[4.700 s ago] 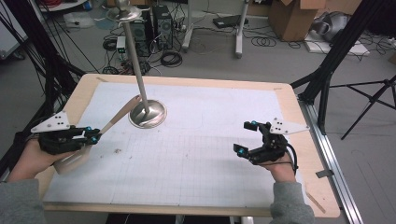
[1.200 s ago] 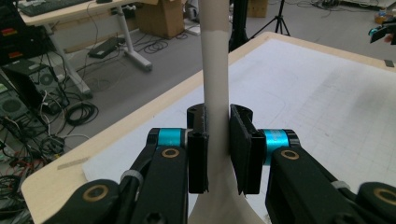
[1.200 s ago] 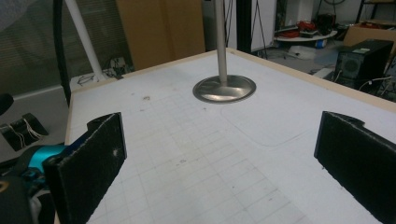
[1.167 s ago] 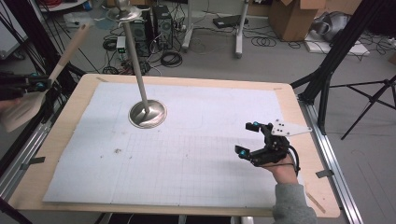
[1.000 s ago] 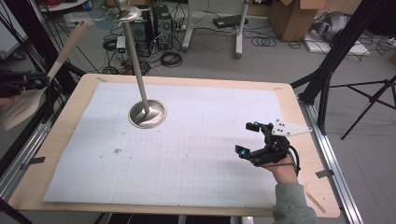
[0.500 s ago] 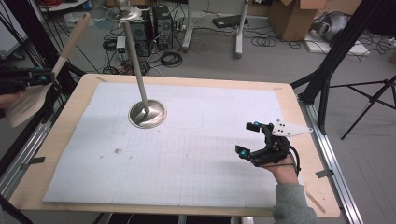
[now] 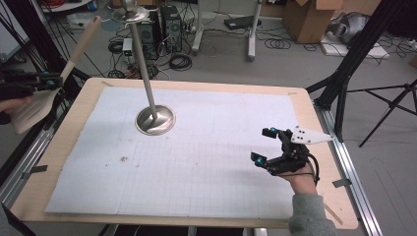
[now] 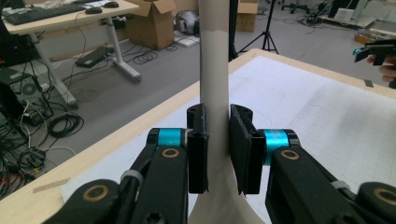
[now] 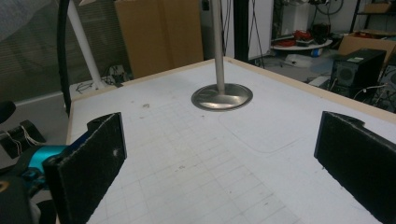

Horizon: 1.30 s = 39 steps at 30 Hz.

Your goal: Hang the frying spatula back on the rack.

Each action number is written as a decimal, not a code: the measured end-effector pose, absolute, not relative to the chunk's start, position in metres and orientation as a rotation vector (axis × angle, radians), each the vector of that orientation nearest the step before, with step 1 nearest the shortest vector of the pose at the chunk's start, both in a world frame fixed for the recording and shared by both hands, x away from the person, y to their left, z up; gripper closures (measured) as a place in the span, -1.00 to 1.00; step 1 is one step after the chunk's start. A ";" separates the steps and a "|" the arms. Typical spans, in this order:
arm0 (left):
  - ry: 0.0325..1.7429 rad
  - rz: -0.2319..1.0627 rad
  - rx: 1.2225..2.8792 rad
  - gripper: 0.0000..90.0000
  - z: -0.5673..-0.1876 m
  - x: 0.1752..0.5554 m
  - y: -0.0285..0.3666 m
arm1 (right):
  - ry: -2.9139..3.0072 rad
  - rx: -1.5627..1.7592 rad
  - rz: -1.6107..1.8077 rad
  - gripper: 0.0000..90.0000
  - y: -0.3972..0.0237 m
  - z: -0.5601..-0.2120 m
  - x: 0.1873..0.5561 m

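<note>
A pale wooden spatula point(image 7: 80, 48) hangs over the floor beyond the table's left edge, handle tilted up to the right, blade point(image 7: 28, 111) low. My left gripper point(image 7: 49, 81) is shut on its neck; in the left gripper view both pads point(image 8: 198, 140) press the spatula's flat handle point(image 8: 214, 70). A metal stand point(image 7: 155, 119), a round base with a tall thin pole, rises from the white gridded mat point(image 7: 196, 167) at the back left; its base point(image 9: 222, 97) lies ahead of my right gripper. That right gripper point(image 7: 262, 144) rests at the mat's right side, jaws wide, nothing between them point(image 9: 219, 158).
The mat covers a wooden tabletop point(image 7: 88, 98) with metal rails along both sides. A small dark speck point(image 7: 123, 159) lies on the mat's left part. Cables, computer towers and tripod legs crowd the floor behind and to the right.
Since the earliest frame my left gripper has lifted the spatula from beside the stand's base up and out past the table's left edge. Over the last second it drifted slightly right. The right gripper stayed put.
</note>
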<state>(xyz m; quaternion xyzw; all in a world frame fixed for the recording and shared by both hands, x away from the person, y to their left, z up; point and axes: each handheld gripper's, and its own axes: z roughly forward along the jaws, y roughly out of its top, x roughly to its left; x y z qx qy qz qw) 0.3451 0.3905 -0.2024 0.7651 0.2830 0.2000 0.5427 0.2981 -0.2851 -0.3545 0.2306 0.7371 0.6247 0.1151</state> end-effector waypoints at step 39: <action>0.664 0.420 1.784 0.72 -0.212 0.357 0.384 | 2.140 0.666 1.841 -0.97 -0.301 -0.353 0.290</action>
